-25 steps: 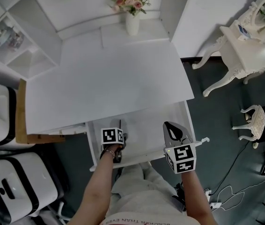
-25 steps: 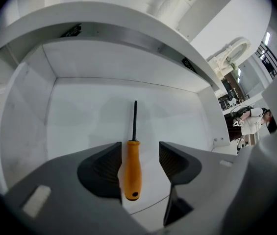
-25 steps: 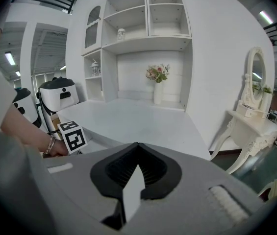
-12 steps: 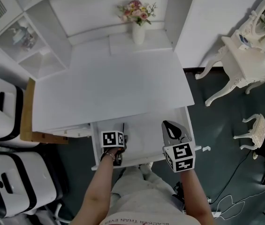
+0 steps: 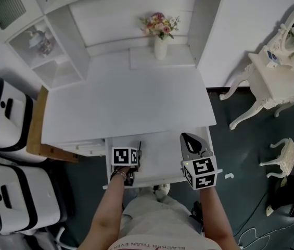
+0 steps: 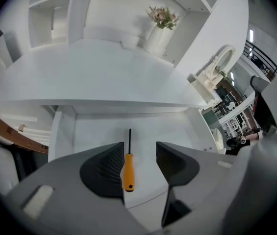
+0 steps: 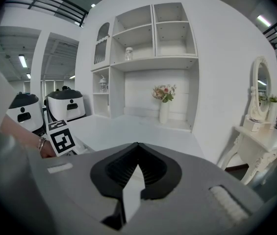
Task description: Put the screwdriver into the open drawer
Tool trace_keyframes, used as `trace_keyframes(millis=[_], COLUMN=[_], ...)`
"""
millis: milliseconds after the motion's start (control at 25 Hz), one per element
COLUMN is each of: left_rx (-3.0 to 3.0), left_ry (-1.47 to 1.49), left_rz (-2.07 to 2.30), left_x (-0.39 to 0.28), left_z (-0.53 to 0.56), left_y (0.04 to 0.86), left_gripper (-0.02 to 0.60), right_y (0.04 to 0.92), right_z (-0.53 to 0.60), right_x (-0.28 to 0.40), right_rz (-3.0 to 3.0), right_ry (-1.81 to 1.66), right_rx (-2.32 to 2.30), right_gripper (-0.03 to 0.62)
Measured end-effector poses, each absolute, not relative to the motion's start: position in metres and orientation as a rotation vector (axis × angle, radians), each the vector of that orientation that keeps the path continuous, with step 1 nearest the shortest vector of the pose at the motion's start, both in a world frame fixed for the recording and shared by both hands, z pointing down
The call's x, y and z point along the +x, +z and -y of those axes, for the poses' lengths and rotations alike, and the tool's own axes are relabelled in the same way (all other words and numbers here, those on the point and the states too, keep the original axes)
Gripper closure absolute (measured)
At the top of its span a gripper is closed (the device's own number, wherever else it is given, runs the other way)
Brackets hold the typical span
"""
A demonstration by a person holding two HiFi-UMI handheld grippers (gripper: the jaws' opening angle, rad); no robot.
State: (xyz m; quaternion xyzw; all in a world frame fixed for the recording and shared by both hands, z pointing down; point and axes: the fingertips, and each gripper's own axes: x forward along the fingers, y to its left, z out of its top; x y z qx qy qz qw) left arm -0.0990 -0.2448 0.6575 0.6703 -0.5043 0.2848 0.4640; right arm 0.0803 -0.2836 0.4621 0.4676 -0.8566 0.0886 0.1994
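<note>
Open drawer [image 6: 96,131]: one screwdriver [image 6: 129,163], apparently lying flat.

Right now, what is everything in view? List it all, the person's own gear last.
screwdriver: one, orange handle and black shaft, lying in the drawer
drawer: one, white, open under the desk
desk: one, white, centre
vase of flowers: one, white, back of the desk
shelves: white, behind the desk
dressing table: one, white, right
stool: one, white, floor at right
machines: two, white and black, left
left gripper: grey, fingers apart, just closing slightly, over the screwdriver, not gripping
right gripper: grey, fingers shut, empty
</note>
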Motion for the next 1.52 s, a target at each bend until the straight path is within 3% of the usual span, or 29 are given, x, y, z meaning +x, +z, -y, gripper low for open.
trace_keyframes(millis=[800,1160,1520], left_rx=[1.952,2.121,2.311], left_ry=[0.526,0.471,0.265], left_rz=[1.614,1.653,1.725], left_x=[-0.108,-0.120,-0.129], left_z=[0.276,0.280,0.280], left_y=[0.510,0.440,0.352], left_gripper=[0.468,0.565,0.565], right_y=[0.405,0.366,0.325], right_z=[0.283,0.288,0.282], right_x=[0.067,0.059,0.049], right_rz=[2.568,2.599,2.619], right_ry=[0.079,0.039,-0.087], right_rx=[1.236,1.329,1.385], right_gripper=[0.592,0.592,0.592])
